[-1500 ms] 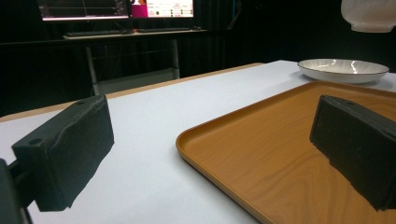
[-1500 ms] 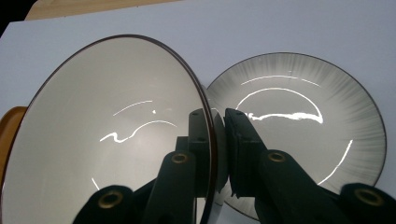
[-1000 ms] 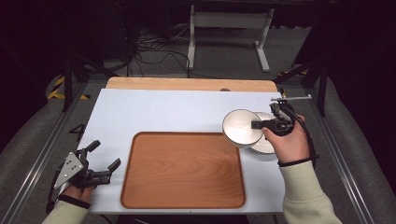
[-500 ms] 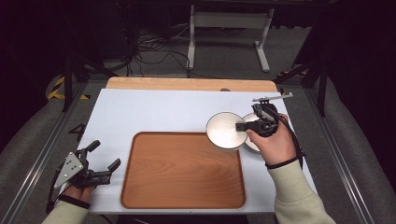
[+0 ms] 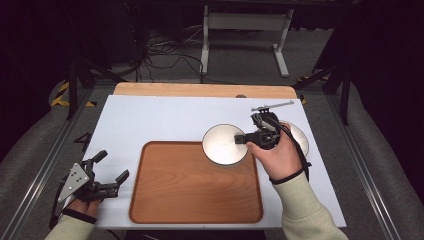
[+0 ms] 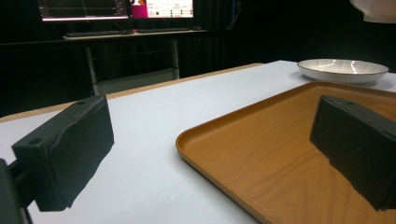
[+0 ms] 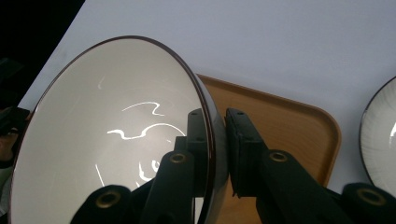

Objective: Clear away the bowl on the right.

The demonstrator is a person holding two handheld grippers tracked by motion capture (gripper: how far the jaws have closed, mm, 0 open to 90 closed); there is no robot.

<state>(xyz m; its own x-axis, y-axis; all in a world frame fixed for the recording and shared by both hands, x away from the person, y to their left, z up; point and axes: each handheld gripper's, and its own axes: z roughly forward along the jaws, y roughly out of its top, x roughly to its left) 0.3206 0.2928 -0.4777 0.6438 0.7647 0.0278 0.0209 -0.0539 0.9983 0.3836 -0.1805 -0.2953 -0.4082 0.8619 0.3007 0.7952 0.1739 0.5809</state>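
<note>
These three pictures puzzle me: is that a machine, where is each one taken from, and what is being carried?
No machine moves here: a person holds a hand tool with two black jaws, a gripper, in each hand. The wide picture comes from a camera above the table, looking down. The other two come from small cameras riding on the grippers, looking along their jaws.

On the white table lies a wooden tray, with a shallow white plate beside it on the right.

The right gripper is shut on the rim of a white bowl, one jaw inside and one outside, holding it in the air by the tray's far right corner. The left gripper sits open, holding nothing, left of the tray.
</note>
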